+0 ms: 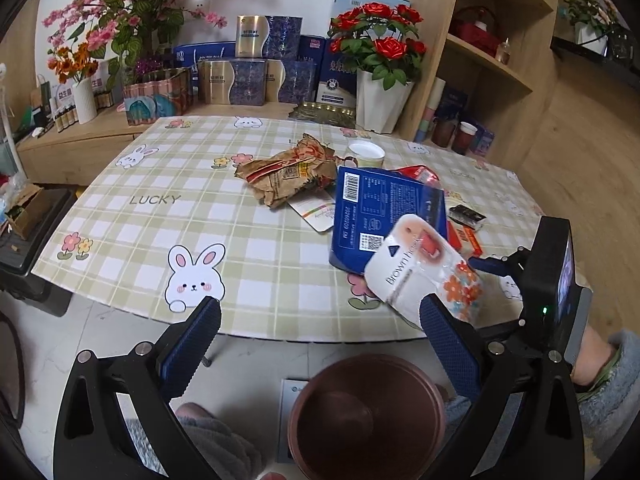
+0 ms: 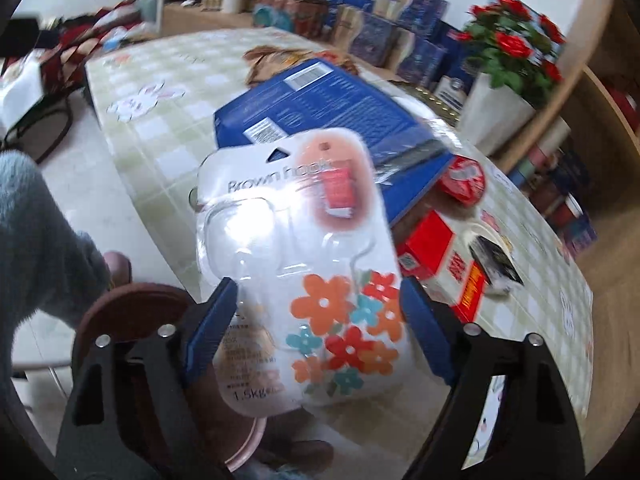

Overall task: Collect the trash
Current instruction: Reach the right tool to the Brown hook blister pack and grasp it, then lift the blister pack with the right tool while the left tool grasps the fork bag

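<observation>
A white hook package (image 2: pixel 304 264) printed with orange and red flowers hangs tilted in the air past the table's near edge. My right gripper (image 2: pixel 320 312) is shut on it, a blue pad pressing each side edge. The left wrist view shows the same package (image 1: pixel 420 264) above and just right of a brown round bin (image 1: pixel 366 416) on the floor. My left gripper (image 1: pixel 320 320) stands open over the bin with nothing between its fingers. More trash lies on the checked table (image 1: pixel 160 216): a crumpled brown paper bag (image 1: pixel 288 172), a blue box (image 1: pixel 384 216) and a red box (image 2: pixel 428 244).
A white cup (image 1: pixel 366 154), a small black box (image 1: pixel 466 216) and a red round wrapper (image 2: pixel 462 182) also lie on the table. Flower pots and stacked boxes line the back ledge (image 1: pixel 100 128). A wooden shelf (image 1: pixel 480 60) stands at right. A fuzzy grey sleeve (image 2: pixel 36 240) is close.
</observation>
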A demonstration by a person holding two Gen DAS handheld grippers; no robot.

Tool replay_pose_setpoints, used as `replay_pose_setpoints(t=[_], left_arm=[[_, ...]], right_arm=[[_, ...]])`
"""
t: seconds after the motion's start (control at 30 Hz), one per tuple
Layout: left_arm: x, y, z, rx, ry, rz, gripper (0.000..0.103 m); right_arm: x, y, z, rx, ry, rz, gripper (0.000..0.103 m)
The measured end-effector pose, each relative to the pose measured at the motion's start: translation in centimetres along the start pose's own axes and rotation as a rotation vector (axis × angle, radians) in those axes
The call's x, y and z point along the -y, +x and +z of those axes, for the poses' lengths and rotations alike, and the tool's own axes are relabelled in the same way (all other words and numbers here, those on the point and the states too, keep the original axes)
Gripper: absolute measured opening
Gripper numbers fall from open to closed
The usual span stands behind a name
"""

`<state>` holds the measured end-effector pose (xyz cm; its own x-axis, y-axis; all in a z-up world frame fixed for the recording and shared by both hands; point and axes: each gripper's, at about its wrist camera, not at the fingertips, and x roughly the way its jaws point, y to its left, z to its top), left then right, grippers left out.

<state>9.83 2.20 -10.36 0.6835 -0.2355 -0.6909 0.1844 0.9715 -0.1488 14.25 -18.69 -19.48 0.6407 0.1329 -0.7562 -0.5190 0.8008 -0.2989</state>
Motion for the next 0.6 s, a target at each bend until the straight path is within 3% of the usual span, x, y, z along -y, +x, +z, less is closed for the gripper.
replay_pose_setpoints(t=[0.1, 0.17, 0.27, 0.37, 0.6], left_arm=[[0.0, 0.9, 0.1, -0.014, 0.0, 0.003, 0.097], [-0.2, 1.5, 0.1, -0.045, -0.01, 0.011, 0.097], [-0.3, 1.9, 0.0, -0.07, -0.022, 0.021, 0.097], [-0.5, 1.4, -0.1, -0.039, -0.02, 0.028, 0.097], [-1.0, 1.1, 0.3, -0.023, -0.038, 0.004, 0.097]], right_arm=[[-0.3, 0.1, 0.0, 0.024, -0.015, 0.016, 0.075], [-0.2, 0.0, 0.0, 0.03, -0.013, 0.032, 0.061], [0.1, -0.3, 0.2, 0.037, 0.01, 0.057, 0.06], [0.8, -1.3, 0.2, 0.079, 0.093, 0.088, 0.059], [1.9, -3.5, -0.2, 0.165, 0.249, 0.074, 0.059]])
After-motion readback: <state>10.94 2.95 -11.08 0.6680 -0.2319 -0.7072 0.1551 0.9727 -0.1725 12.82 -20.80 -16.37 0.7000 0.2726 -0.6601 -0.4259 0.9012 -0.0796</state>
